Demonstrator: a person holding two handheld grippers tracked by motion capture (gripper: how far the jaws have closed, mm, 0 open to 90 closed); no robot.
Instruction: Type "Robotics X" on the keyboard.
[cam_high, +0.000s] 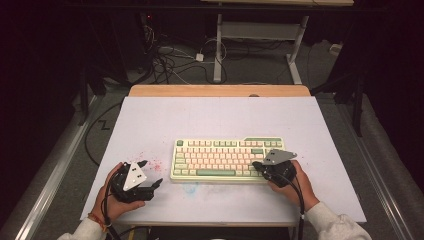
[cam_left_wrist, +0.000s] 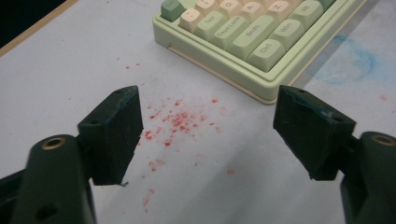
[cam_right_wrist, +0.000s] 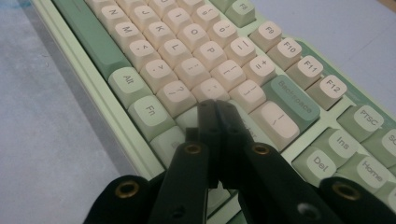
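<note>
A green and cream keyboard (cam_high: 227, 160) lies near the middle of the white table (cam_high: 215, 117). The right gripper (cam_high: 258, 165) rests over its right end. The left gripper (cam_high: 150, 175) sits left of it, beside red specks (cam_high: 155, 164).
</note>
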